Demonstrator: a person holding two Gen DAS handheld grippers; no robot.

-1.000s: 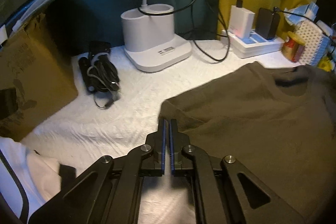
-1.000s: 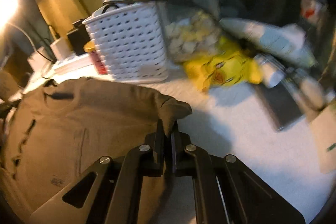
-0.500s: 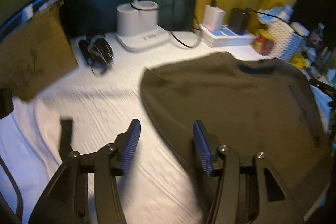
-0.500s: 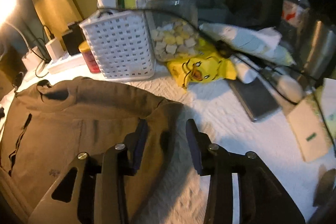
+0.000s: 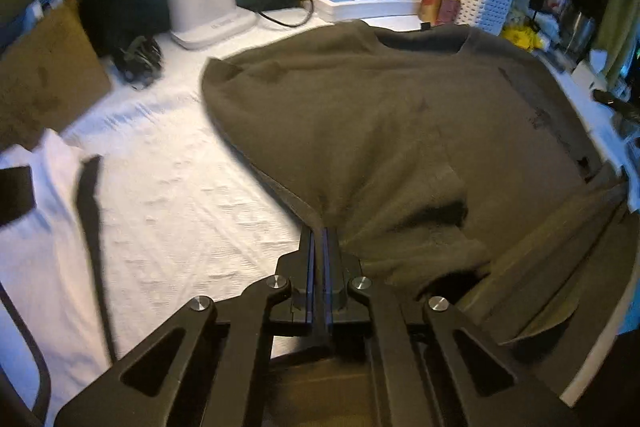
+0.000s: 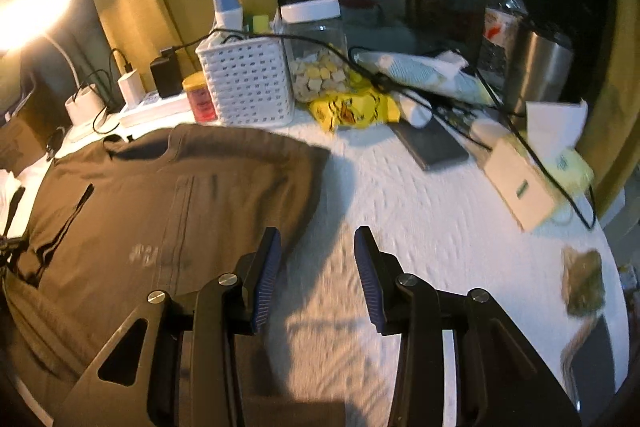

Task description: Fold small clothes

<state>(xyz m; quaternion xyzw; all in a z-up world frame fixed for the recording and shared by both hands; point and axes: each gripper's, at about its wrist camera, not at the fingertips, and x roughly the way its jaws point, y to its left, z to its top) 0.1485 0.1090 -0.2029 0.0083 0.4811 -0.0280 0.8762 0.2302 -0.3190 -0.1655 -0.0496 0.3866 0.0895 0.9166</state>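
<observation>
My left tool (image 5: 319, 235) is clamped on the near edge of the olive-brown shirt (image 5: 380, 115), its jaws pressed together with a pinch of cloth drawn up between them, so the fabric puckers just ahead of the tips. My right tool (image 6: 316, 259) stands parted with nothing between its blue pads (image 6: 266, 283); one finger hangs over the shirt's (image 6: 160, 207) right edge, the other over the bare white cover of the worktop (image 6: 420, 227). The shirt lies spread flat across the middle of the worktop, neck hole away from me, a faint pale print on its chest. To its left a black strap (image 5: 90, 211) lies on white cloth. Beyond the collar I see a white lamp base (image 5: 204, 9), a power strip (image 5: 368, 5) with a white and a black charger plugged in, a small red jar (image 6: 199, 97), and a white perforated basket (image 6: 248, 83). Further right are a clear jar with a white lid (image 6: 314, 47), a yellow packet (image 6: 354, 109), a water bottle (image 6: 502, 15) and a steel tumbler (image 6: 536, 67).
</observation>
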